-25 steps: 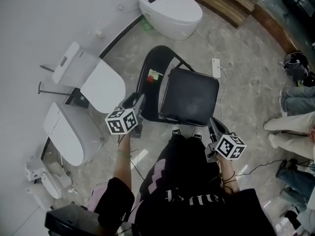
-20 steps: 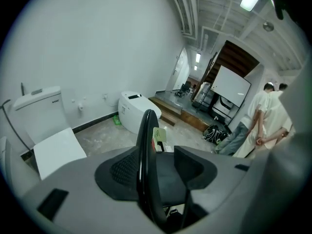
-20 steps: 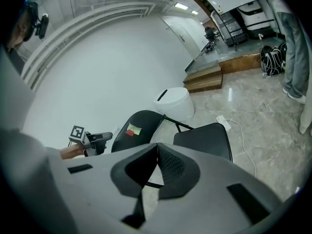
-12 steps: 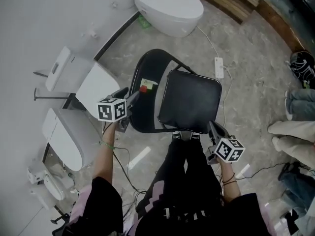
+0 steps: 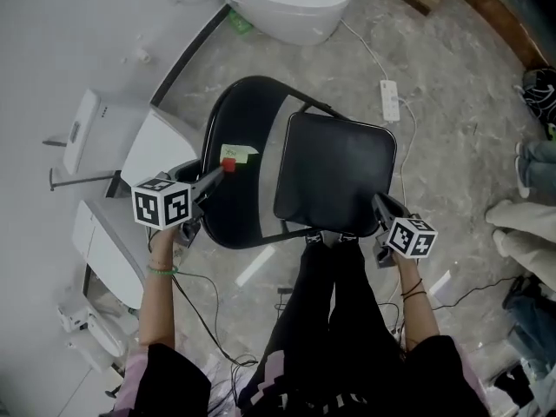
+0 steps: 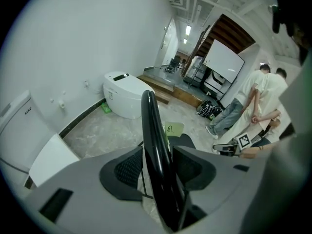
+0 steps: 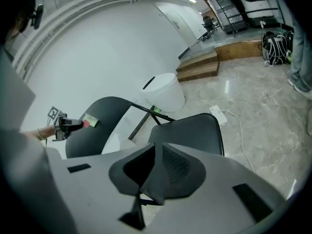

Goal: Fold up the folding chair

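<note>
The black folding chair stands open, its curved backrest [image 5: 239,194] on the left and its padded seat [image 5: 334,176] on the right. A green and red note [image 5: 233,156] is stuck on the backrest. My left gripper [image 5: 211,181] straddles the backrest's top edge [image 6: 155,145]. Its jaws are closing with that edge between them, and a gap still shows beside the left pad [image 6: 122,168]. My right gripper [image 5: 387,214] is shut on nothing, just off the seat's front right corner [image 7: 195,130].
Three white toilets stand around: one behind the chair [image 5: 282,3] and two at the left [image 5: 156,146] [image 5: 104,241]. A power strip [image 5: 390,100] with its cord lies on the marble floor. My own legs [image 5: 334,320] are against the seat's front. People [image 5: 530,233] stand at the right.
My left gripper has moved down and left onto the backrest's edge, jaws wider. My right gripper has dropped beside the seat's front right corner, still shut.
</note>
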A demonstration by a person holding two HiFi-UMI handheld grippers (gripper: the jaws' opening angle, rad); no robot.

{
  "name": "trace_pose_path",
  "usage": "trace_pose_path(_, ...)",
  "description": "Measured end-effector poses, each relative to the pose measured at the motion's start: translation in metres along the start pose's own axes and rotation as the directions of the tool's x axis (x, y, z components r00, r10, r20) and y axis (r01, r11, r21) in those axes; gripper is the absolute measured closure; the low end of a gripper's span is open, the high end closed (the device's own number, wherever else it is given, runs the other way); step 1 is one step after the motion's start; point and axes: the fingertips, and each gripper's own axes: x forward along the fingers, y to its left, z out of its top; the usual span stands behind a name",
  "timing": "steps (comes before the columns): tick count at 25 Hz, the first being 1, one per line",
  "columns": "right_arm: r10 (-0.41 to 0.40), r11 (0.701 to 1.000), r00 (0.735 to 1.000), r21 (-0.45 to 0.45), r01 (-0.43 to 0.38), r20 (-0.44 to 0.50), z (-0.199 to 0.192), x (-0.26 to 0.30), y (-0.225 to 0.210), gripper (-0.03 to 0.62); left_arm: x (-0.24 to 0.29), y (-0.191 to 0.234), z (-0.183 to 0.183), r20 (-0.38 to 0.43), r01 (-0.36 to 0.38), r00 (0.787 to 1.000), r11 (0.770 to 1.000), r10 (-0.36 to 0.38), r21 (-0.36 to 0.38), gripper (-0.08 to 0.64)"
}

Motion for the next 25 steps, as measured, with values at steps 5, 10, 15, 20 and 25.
trace_pose_path(5,-0.038,0.998,0.999,0.044,0.039,-0.028,-0.015,0.039,-0.064,0.422,0.002,0.000,-0.003,0.004,0.028,1.000,1.000,-0.028,0.002,0.389)
trace_pose_path(10,-0.083,0.996,0.990,0.014,0.085,-0.110,-0.045,0.071,-0.141,0.337,0.010,-0.002,0.001,0.038,0.017,0.999,1.000,-0.017,0.005,0.399)
trace_pose_path(15,-0.092,0.994,0.974,0.034,0.102,-0.209,-0.077,0.088,-0.194,0.297,0.017,0.000,0.001,0.013,-0.032,0.999,0.999,0.031,0.028,0.397)
trace_pose_path(20,0.045,0.989,0.966,0.145,-0.007,-0.257,-0.098,0.107,-0.211,0.287,0.022,-0.008,0.005,-0.008,-0.078,0.997,0.996,0.078,0.044,0.397)
trace_pose_path(25,0.208,0.962,0.944,0.226,-0.150,-0.258,-0.103,0.118,-0.206,0.287,0.024,-0.006,0.003,-0.006,-0.105,0.994,0.993,0.106,0.049,0.396)
